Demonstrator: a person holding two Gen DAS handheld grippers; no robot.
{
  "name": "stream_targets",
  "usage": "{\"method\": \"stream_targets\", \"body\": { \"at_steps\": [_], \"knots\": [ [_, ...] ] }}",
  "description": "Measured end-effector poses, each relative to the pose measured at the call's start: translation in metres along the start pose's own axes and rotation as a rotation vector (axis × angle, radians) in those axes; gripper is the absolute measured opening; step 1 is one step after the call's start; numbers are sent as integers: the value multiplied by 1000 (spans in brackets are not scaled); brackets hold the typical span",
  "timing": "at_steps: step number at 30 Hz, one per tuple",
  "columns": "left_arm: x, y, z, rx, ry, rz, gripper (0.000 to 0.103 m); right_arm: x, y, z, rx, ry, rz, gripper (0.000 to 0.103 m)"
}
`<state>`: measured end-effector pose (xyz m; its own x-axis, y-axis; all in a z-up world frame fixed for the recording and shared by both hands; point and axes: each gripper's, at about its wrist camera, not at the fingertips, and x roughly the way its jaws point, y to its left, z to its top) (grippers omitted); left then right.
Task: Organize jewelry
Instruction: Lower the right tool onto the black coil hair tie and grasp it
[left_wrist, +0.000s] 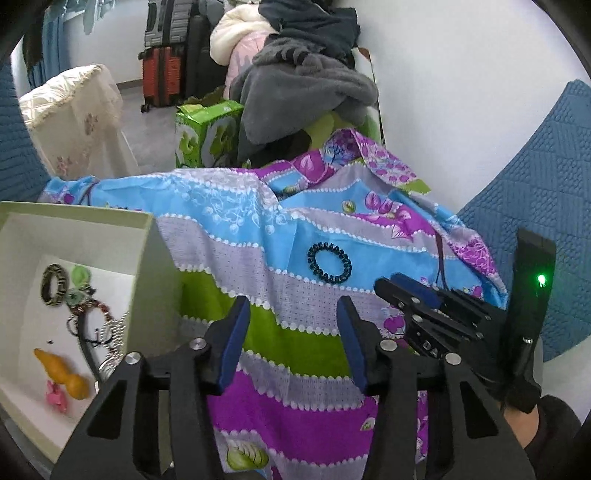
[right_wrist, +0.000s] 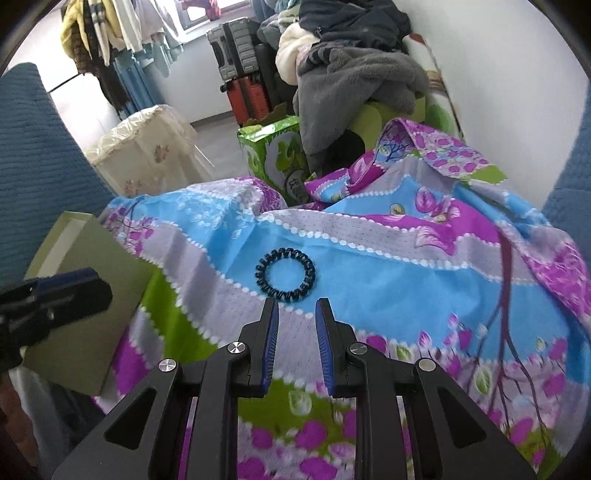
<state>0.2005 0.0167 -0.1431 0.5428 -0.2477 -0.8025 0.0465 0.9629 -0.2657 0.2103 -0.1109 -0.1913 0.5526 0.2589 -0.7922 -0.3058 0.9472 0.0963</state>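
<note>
A black spiral hair tie lies flat on the flowered cloth; it also shows in the right wrist view. My right gripper is open and empty, its tips just short of the tie; it also shows in the left wrist view. My left gripper is open and empty over the cloth, beside a pale green box. The box holds a striped ring, a beaded bracelet, an orange piece and a pink piece.
The box also shows at the left in the right wrist view. Behind the cloth stand a green carton, a pile of grey clothes, suitcases and a cream covered stool. Blue quilted cushions flank both sides.
</note>
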Motion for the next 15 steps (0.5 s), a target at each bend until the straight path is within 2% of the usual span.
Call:
{"method": "stream_targets", "body": {
  "at_steps": [8, 15],
  "knots": [
    [34, 3, 2, -8, 38, 30, 32, 39, -9, 9, -29, 32, 12, 18],
    [53, 8, -2, -11, 75, 36, 23, 55, -5, 12, -84, 31, -6, 17]
  ]
}}
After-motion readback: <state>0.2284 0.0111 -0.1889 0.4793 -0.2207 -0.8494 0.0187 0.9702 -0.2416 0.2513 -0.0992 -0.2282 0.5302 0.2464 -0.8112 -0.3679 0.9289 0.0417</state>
